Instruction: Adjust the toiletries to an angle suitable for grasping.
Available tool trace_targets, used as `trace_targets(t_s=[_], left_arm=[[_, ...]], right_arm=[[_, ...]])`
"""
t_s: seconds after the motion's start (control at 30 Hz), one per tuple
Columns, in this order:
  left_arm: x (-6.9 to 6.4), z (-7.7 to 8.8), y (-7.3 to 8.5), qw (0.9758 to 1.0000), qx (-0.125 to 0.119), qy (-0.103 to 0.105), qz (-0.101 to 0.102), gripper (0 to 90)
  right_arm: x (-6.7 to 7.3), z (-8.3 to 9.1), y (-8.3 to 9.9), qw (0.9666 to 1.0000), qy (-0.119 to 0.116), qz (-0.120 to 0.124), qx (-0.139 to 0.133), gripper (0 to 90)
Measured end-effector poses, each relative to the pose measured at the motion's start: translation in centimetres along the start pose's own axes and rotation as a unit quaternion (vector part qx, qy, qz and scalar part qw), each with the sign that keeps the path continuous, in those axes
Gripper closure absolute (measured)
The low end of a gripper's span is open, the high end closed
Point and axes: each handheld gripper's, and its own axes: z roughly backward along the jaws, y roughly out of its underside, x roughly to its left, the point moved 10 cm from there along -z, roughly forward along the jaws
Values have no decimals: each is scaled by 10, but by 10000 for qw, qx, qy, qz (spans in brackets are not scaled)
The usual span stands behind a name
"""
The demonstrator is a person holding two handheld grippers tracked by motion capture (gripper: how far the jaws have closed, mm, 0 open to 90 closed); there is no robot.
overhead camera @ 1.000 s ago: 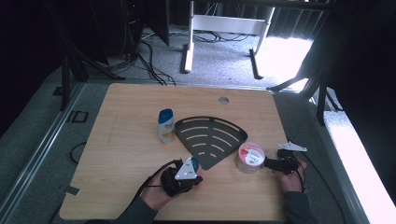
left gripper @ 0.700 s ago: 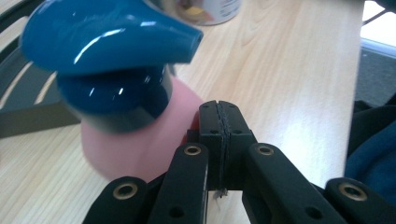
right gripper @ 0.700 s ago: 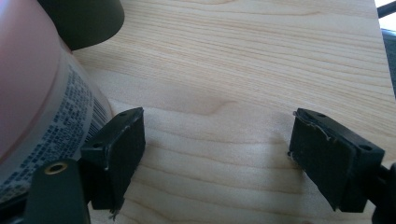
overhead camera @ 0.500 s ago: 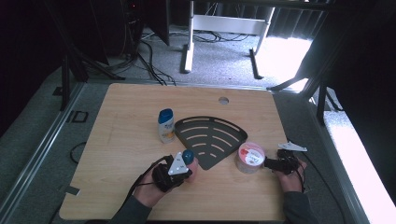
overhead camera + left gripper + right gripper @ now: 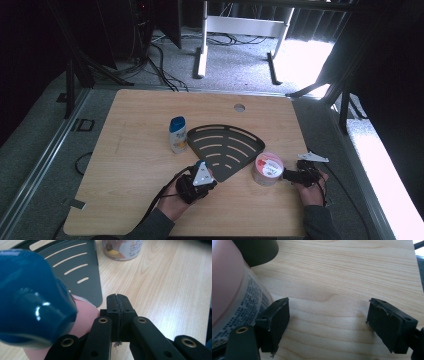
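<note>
My left gripper lies at the near corner of a black slotted fan-shaped tray. In the left gripper view its jaws are shut with nothing between them, and the tray lies just to their left. A glossy blue rounded thing sits close to that camera over a finger; I cannot tell what it is. My right gripper points at a tub with a pink lid. In the right gripper view the gripper is open over bare wood, and the tub stands outside the left jaw.
A white bottle with a blue cap stands left of the tray. The wooden table has a round cable hole near its far edge. Table legs and cables lie on the floor beyond.
The left hand shifted a little beside the tray's near corner and came back. The right gripper, tub, bottle and tray have kept still.
</note>
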Motion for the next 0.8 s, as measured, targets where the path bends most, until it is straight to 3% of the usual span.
trace_targets(t_s=[0.4,0.67,0.8], left_arm=[[21,6,9,9993,70,-349,96,891],[38,10,20,9975,210,-661,107,887],[45,17,28,9969,260,-719,170,877]], right_arm=[[0,0,0,10000,-2,1,0,179],[0,0,0,10000,-11,4,-4,179],[0,-1,-1,10000,-11,3,-3,179]])
